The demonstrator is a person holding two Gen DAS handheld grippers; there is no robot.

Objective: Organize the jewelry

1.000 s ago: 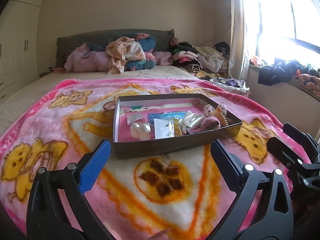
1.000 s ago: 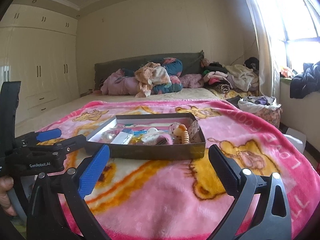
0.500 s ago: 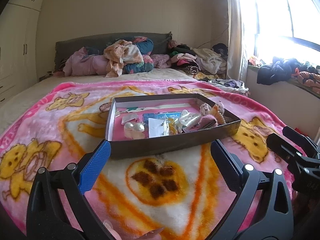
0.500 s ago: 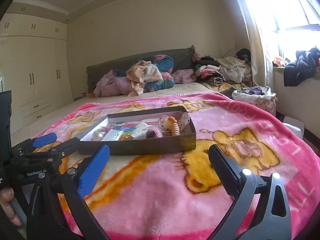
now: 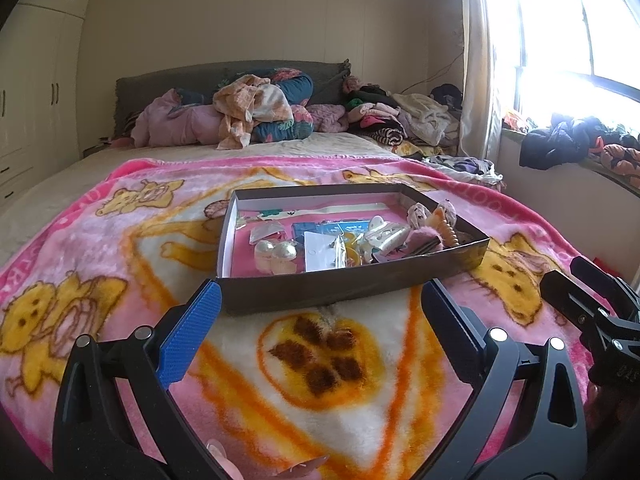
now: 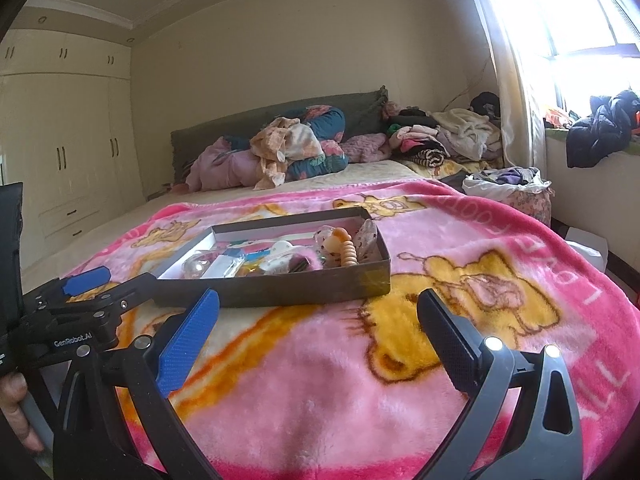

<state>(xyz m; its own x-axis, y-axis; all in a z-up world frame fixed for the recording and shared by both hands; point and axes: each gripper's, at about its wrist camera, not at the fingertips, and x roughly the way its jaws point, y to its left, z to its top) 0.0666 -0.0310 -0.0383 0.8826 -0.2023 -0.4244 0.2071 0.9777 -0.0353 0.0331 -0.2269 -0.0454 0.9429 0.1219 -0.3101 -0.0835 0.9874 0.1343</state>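
"GenRobot.AI" is printed on the empty, spread-jawed left gripper (image 6: 120,292) just before the shallow dark cardboard jewelry box (image 5: 352,280) on the pink cartoon-bear fleece blanket (image 6: 460,320), the right gripper (image 6: 316,320) likewise agape and empty near that box.

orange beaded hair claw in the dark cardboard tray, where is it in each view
Left wrist view: the orange beaded hair claw sits at the dark cardboard tray's right end, right of centre.
Right wrist view: hair claw in the tray's right end, near centre.
Shared landmark: the grey headboard behind the clothes.
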